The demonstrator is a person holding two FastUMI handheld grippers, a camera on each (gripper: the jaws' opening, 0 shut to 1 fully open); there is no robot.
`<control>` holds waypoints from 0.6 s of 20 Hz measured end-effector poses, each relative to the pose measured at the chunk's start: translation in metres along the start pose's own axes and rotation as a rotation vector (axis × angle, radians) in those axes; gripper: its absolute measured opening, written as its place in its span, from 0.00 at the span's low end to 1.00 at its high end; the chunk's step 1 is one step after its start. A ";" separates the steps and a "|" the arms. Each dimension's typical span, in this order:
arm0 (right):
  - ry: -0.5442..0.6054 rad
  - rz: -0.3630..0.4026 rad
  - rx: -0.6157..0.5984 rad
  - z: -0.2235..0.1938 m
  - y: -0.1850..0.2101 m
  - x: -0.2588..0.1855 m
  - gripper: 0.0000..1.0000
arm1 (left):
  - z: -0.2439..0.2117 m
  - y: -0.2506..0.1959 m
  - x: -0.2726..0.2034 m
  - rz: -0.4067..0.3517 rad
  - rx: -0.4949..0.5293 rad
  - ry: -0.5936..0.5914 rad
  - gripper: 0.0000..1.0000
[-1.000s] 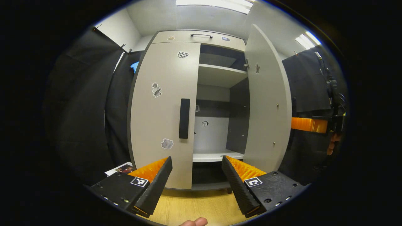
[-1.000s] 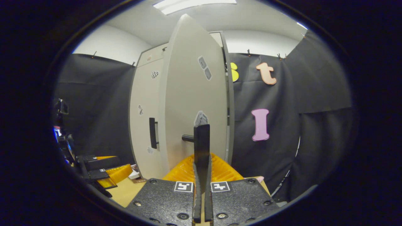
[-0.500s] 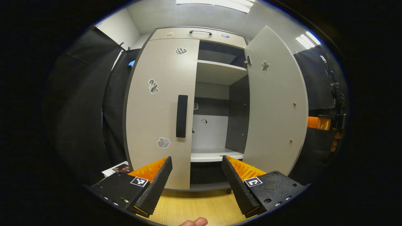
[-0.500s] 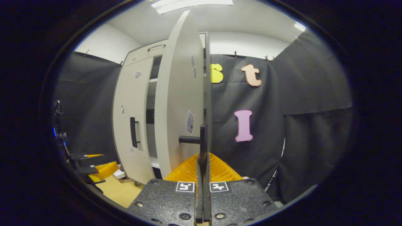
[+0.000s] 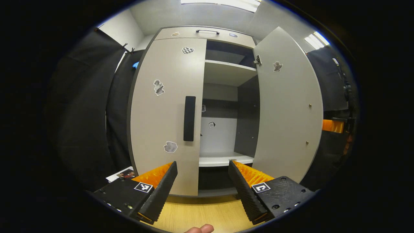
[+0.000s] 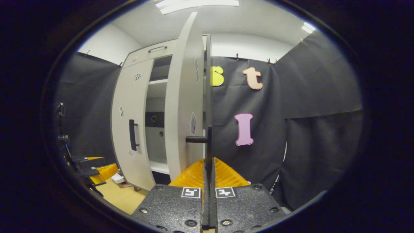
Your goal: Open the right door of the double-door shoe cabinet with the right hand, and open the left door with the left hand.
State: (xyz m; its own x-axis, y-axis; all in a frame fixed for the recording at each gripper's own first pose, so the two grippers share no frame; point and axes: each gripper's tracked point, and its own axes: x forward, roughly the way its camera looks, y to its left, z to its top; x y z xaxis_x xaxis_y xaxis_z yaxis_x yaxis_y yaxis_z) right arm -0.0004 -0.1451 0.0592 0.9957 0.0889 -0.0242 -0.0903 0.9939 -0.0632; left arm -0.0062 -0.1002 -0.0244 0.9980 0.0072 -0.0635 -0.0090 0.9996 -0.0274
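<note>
my right gripper (image 6: 208, 181) has its fingers clamped on the right door's handle (image 6: 207, 142). my left gripper (image 5: 202, 181) waits, fingers apart. the left door (image 5: 166, 106) looks stiff and light; i'd grip its black handle (image 5: 189, 118).

– What can't you make out from there?
– The right door (image 5: 288, 106) hides my right gripper (image 5: 333, 126) except an orange sliver at its edge. The stickers (image 5: 158, 87) are too small for me to read.
– Anything cut off?
– A fingertip (image 5: 200, 229), below my left tool.
</note>
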 end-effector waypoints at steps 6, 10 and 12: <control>-0.027 0.097 0.045 0.006 0.053 -0.048 0.04 | 0.002 0.019 0.004 0.029 -0.017 0.000 0.95; -0.032 0.134 0.062 -0.001 0.087 -0.028 0.04 | 0.009 0.028 -0.002 0.034 -0.011 -0.023 0.95; -0.021 0.115 0.037 -0.010 0.093 -0.011 0.04 | 0.011 0.037 -0.007 0.045 -0.004 -0.025 0.95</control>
State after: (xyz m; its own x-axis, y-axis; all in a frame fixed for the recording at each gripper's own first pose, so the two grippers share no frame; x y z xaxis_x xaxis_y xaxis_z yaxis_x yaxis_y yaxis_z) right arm -0.0201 -0.0545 0.0440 0.9791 0.2033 -0.0085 -0.2035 0.9788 -0.0245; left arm -0.0132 -0.0633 -0.0139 0.9978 0.0530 -0.0396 -0.0542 0.9981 -0.0295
